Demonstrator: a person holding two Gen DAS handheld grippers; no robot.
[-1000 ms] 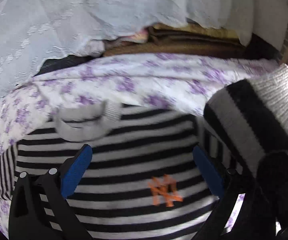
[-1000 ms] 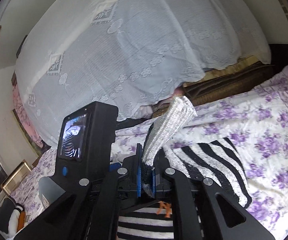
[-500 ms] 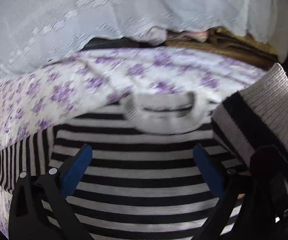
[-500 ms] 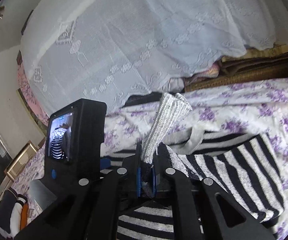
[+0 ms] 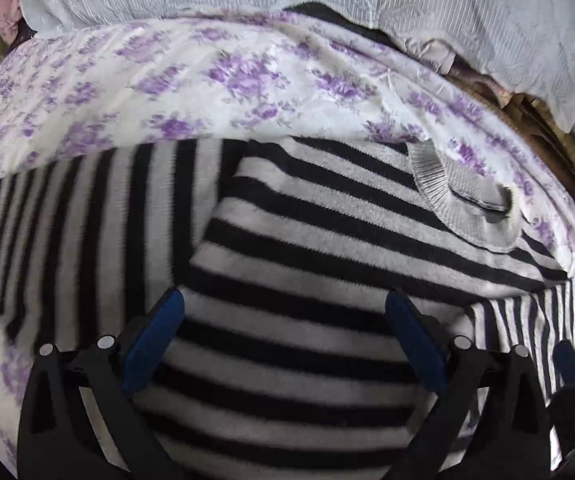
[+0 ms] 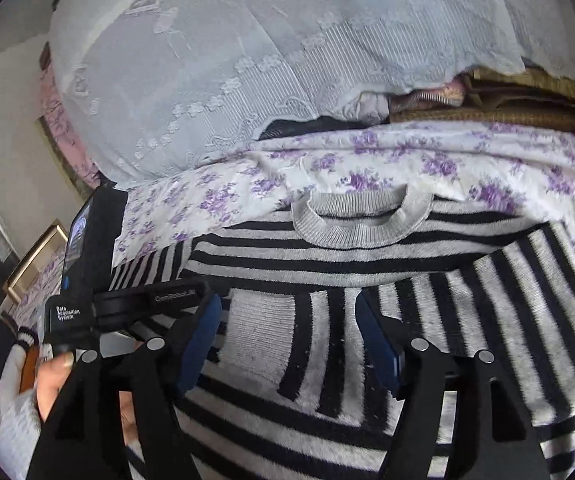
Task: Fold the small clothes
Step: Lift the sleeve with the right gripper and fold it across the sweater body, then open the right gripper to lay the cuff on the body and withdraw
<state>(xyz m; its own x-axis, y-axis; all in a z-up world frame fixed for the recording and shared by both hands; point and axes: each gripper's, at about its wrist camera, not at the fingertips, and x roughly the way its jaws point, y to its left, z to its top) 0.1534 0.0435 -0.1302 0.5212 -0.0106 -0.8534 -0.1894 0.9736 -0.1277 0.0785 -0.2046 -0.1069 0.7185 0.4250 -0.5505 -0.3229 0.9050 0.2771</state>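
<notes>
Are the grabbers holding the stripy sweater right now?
No. The right gripper is opening, its pads off the sleeve cuff lying between them. The left gripper is open over the striped sweater.

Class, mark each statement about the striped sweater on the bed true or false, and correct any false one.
1. The black and grey striped knit sweater lies on a white bedsheet printed with purple flowers. True.
2. One sleeve is folded across the sweater's body, its plain grey ribbed cuff lying between the fingers of the right gripper. True.
3. The right gripper is clamped shut on the cuff. False: its jaws are opening and the pads stand clear of the cuff.
4. The left gripper grips the grey ribbed round collar. False: it is open over the striped body, away from the collar.
5. The sweater's stripes are red and white. False: black and grey.
</notes>
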